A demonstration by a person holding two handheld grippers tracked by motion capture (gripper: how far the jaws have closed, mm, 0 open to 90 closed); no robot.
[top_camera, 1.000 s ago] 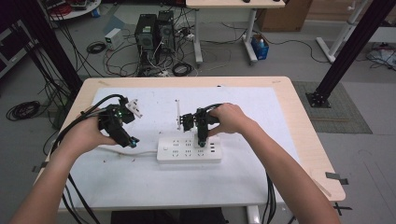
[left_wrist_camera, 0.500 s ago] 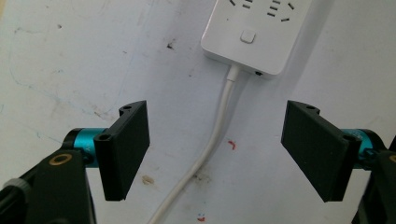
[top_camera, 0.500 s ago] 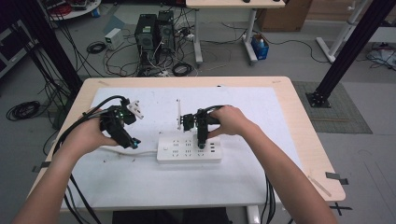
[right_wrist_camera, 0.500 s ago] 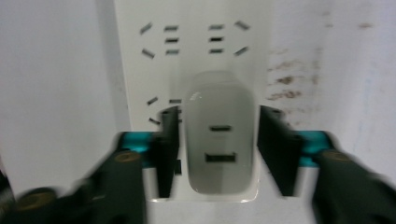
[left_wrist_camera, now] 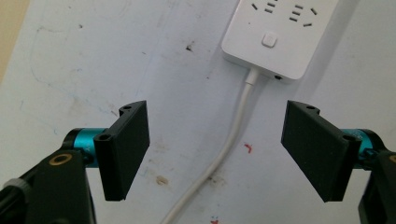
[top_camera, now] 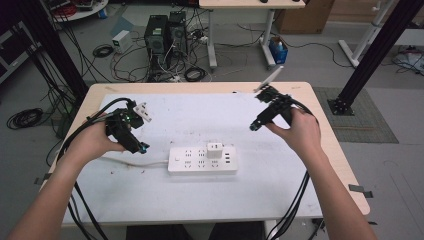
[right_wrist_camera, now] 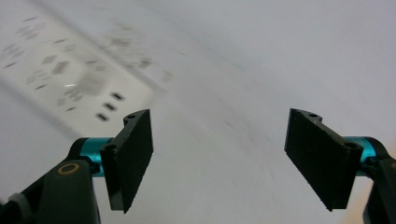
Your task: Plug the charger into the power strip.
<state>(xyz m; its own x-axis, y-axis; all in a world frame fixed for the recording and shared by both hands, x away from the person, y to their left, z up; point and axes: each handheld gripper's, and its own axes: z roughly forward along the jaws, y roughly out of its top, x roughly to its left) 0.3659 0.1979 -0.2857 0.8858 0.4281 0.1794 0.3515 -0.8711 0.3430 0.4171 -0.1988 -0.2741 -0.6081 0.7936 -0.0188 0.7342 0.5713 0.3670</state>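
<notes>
A white power strip [top_camera: 202, 159] lies in the middle of the white table [top_camera: 165, 200], with a small white plug adapter [top_camera: 215, 149] seated in its top row. Its white cable [left_wrist_camera: 224, 154] runs off the left end, between the jaws in the left gripper view. My left gripper [top_camera: 141, 148] hovers just left of the strip [left_wrist_camera: 275, 32], jaws wide apart and empty. My right gripper [top_camera: 254, 127] is raised over the table's right part, well away from the strip [right_wrist_camera: 70, 77], open and holding nothing.
The table's wooden rim [top_camera: 340, 150] shows at the right. Beyond the far edge stand computer towers [top_camera: 162, 30] amid tangled floor cables [top_camera: 105, 50], a blue container [top_camera: 278, 50] and black frame legs [top_camera: 372, 55]. Black gripper cables hang off the near edge at both sides.
The right gripper has left the plug adapter on the strip and swung up and to the right, now open. The left gripper has stayed put beside the strip's left end.
</notes>
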